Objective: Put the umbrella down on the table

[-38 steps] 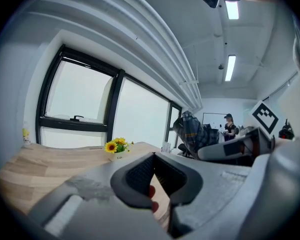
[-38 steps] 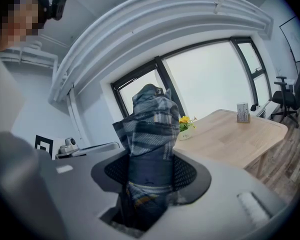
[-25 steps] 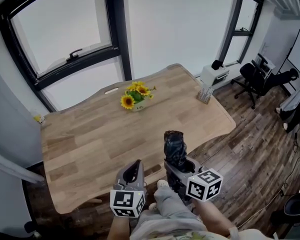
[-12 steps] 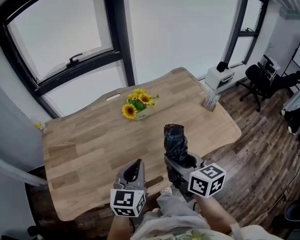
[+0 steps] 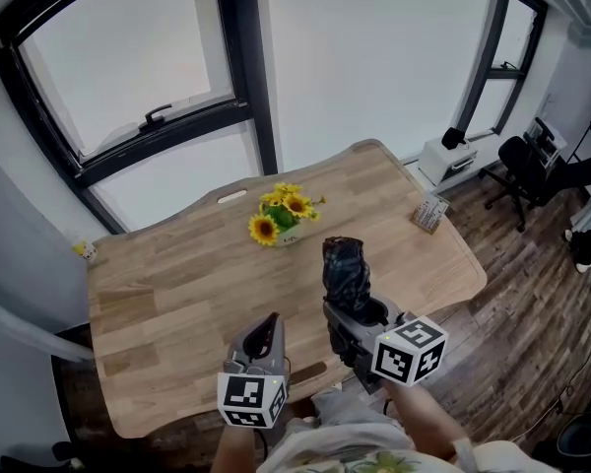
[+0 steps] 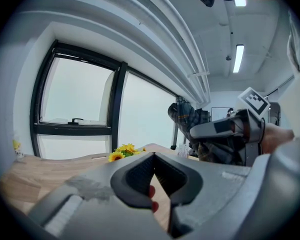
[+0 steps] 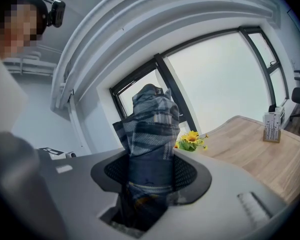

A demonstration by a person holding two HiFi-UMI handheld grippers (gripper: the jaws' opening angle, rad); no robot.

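Observation:
A folded umbrella (image 5: 345,274) in dark plaid cloth stands upright between the jaws of my right gripper (image 5: 355,315), which is shut on it. In the right gripper view the umbrella (image 7: 151,129) fills the gap of the right gripper (image 7: 151,173) and rises above the pads. It hangs above the near edge of the wooden table (image 5: 177,274). My left gripper (image 5: 266,331) is beside it on the left, jaws together and holding nothing. From the left gripper (image 6: 154,156) the umbrella (image 6: 187,115) shows at the right.
A small pot of sunflowers (image 5: 281,215) stands at the table's far middle. A small box of cards (image 5: 429,213) sits near the right edge. Big windows run behind the table. A white unit (image 5: 451,154) and office chairs (image 5: 527,156) stand on the wood floor at the right.
Both grippers, with the umbrella still gripped, have moved forward toward the table. The table and the sunflowers now sit closer and further right in the head view.

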